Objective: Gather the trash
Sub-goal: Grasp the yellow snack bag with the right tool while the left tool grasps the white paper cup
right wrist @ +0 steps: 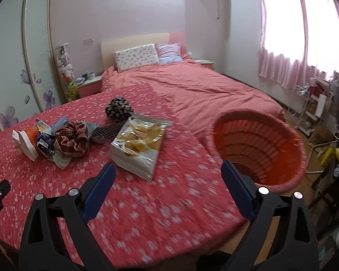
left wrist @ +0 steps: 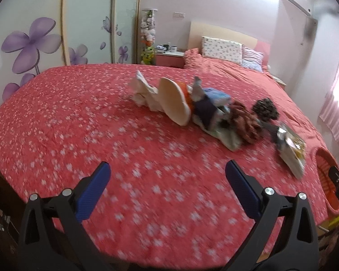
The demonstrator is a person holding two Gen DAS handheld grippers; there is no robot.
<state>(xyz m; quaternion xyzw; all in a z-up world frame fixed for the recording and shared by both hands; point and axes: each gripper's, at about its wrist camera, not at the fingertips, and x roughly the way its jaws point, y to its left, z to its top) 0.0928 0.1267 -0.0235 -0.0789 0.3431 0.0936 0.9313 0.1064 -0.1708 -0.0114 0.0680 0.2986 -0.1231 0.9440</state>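
Red bedding with small white flowers covers the bed (right wrist: pixel 147 214), which fills most of both wrist views, with 2 pillows (right wrist: pixel 136 57) against the headboard at the far end and pink curtains (right wrist: pixel 300 45) over the bright window. Trash lies in a loose row across the middle of the bed: a snack bag (right wrist: pixel 139 145) printed with yellow chips nearest the right side, a brown ruffled piece (right wrist: pixel 71 141) beside it, a dark spotted bundle (right wrist: pixel 118 108) just behind, then blue wrappers (right wrist: pixel 45 139), a pale cup (left wrist: pixel 174 101) tipped on its side, and crumpled white paper (left wrist: pixel 142 90) at the far left end. An orange basket (right wrist: pixel 260 146) with ribbed walls stands off the right edge of the bed, near the snack bag but apart from it. In the left wrist view, the left gripper (left wrist: pixel 168 174) hangs over bare bedding short of the row, its blue pads spread wide with nothing between them. In the right wrist view, the right gripper (right wrist: pixel 168 174) hangs with its jaws wide apart and empty, the near corner of the snack bag just beyond its left pad.
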